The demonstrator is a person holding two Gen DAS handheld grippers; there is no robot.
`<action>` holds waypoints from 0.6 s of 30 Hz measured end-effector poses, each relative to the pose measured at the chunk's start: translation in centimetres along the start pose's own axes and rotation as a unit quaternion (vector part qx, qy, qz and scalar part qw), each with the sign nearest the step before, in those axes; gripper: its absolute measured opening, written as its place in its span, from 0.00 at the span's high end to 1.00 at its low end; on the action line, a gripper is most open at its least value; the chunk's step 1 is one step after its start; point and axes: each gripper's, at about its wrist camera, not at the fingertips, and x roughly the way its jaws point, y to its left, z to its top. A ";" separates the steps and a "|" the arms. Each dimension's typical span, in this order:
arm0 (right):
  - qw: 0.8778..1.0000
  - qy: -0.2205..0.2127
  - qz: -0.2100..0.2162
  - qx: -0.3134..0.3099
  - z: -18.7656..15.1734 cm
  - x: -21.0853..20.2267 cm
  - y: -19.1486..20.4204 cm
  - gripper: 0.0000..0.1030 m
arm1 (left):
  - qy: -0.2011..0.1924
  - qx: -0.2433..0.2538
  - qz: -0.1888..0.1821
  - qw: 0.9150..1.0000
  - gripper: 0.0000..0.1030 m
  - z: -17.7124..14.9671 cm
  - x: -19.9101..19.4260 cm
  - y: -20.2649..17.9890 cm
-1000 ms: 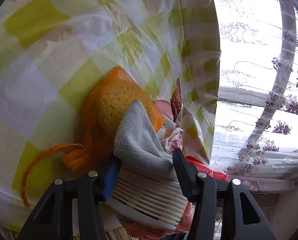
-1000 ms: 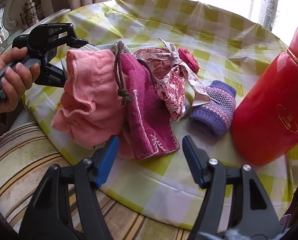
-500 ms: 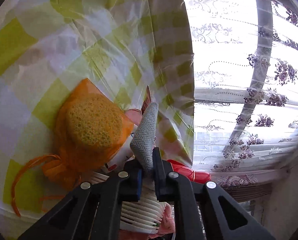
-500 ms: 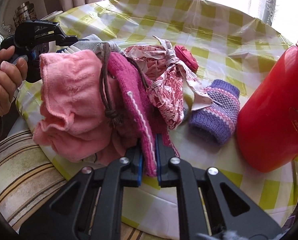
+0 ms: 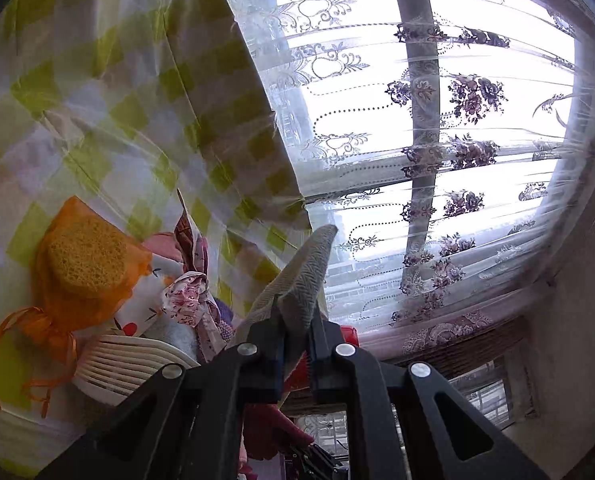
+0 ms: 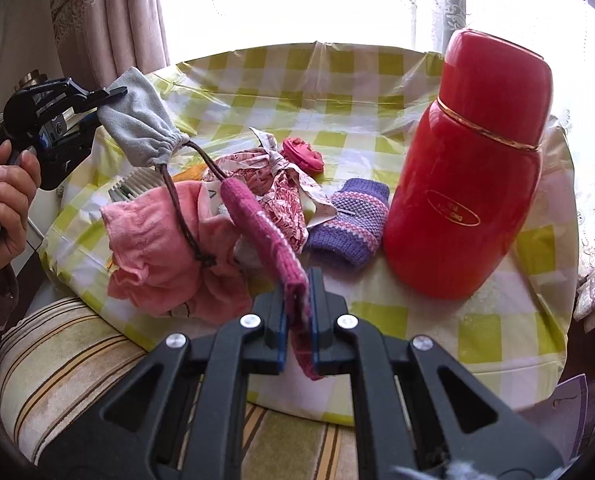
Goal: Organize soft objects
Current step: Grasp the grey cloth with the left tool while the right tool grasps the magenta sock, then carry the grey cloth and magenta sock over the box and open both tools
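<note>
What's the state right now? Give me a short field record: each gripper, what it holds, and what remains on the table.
left gripper: shut on grey pouch, lifted
right gripper: shut on magenta knit piece
link: pouch's brown cord drapes over pink cloth
on table: purple knit sleeve, patterned fabric, orange mesh bag, white comb
beside: red flask, upright

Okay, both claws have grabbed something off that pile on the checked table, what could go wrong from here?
1. The grey pouch in the left claw has a brown cord draped over the pink cloth; lifting may drag it along.
2. The right claw pinches only the magenta knit piece's edge, so it might slip.
3. The red flask stands close on the right; a swing could tip it.
</note>
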 end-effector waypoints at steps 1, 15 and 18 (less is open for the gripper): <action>1.000 -0.004 -0.002 0.004 -0.1 -0.8 -0.3 0.90 | 0.000 0.007 -0.005 1.000 0.92 -0.2 -0.2 -0.7; 0.998 -0.020 -0.036 0.043 -2.1 -7.2 -4.1 0.92 | 0.070 0.090 -0.080 0.990 0.92 -7.2 0.4 -10.0; 0.997 0.005 -0.063 0.048 -2.8 -6.4 -5.0 0.88 | 0.093 0.099 -0.091 0.987 0.92 -9.2 0.8 -11.2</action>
